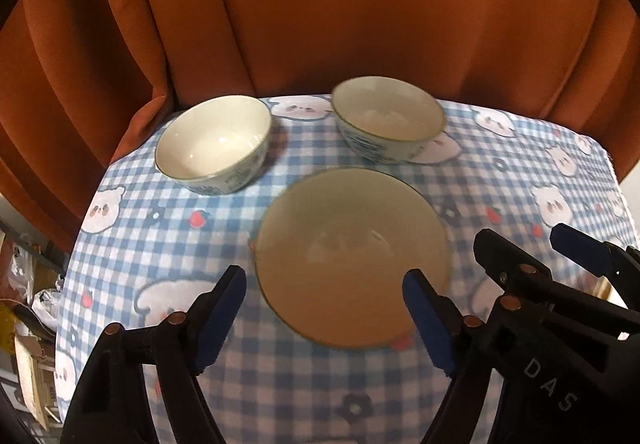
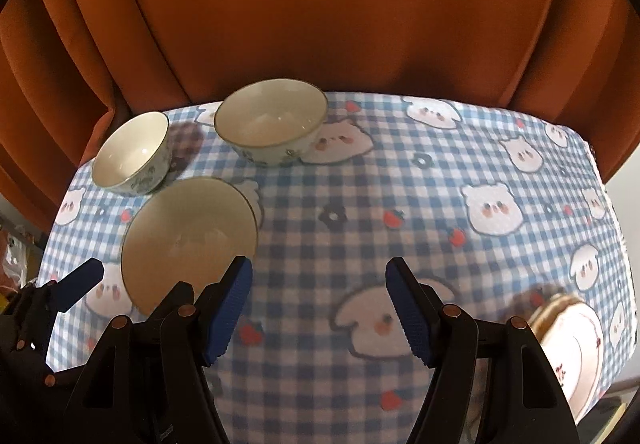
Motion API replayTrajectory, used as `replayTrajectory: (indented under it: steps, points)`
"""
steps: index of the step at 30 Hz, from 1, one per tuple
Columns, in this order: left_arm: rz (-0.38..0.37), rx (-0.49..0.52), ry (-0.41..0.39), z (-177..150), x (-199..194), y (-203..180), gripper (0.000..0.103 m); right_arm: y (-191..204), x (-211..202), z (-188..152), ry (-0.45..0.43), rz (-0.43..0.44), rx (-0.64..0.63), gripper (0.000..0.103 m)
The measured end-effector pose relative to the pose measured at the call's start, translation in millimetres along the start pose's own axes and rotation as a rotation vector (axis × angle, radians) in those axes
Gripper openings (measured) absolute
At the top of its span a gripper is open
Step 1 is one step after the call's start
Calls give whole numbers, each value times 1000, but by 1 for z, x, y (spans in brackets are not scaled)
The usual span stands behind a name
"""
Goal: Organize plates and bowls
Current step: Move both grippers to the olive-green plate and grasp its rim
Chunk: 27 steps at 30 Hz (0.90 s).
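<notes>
The left gripper (image 1: 324,296) hangs with its jaws wide apart and empty over the near bowl (image 1: 352,256), which sits on the checked tablecloth (image 1: 160,244) just ahead between its blue fingers. Two more bowls stand beyond it, one ahead left (image 1: 212,144), one ahead right (image 1: 388,120), well apart. The right gripper (image 2: 318,300), also wide and empty, is just beside it over bare cloth. A plate (image 2: 572,344) lies at its right. An orange curtain (image 1: 320,4) hangs behind the table.
</notes>
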<state>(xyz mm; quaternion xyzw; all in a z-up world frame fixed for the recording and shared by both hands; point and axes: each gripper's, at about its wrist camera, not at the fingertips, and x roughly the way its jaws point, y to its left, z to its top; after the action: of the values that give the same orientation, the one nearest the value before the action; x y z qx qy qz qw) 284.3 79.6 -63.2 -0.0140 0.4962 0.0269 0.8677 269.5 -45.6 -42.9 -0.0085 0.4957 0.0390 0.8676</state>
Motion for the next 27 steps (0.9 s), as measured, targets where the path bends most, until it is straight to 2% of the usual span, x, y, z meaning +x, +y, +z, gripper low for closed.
replayTrajectory:
  steps: [6, 9, 11, 13, 17, 21, 27]
  points:
    - [21, -10, 26, 13, 25, 12, 70, 17, 25, 16, 28, 41, 6, 72]
    - [23, -1, 50, 15, 38, 13, 62, 26, 38, 20, 43, 75, -1, 60]
    - [18, -17, 73, 15, 48, 16, 60, 33, 49, 22, 71, 99, -5, 47]
    - [8, -27, 89, 15, 55, 18, 51, 36, 58, 23, 89, 105, -8, 43]
    - [11, -32, 110, 15, 66, 22, 41, 40, 70, 24, 115, 117, -3, 28]
    - [31, -32, 102, 18, 69, 22, 34, 41, 77, 26, 124, 103, -3, 24]
    - [32, -30, 112, 17, 68, 24, 33, 42, 76, 26, 128, 94, -1, 24]
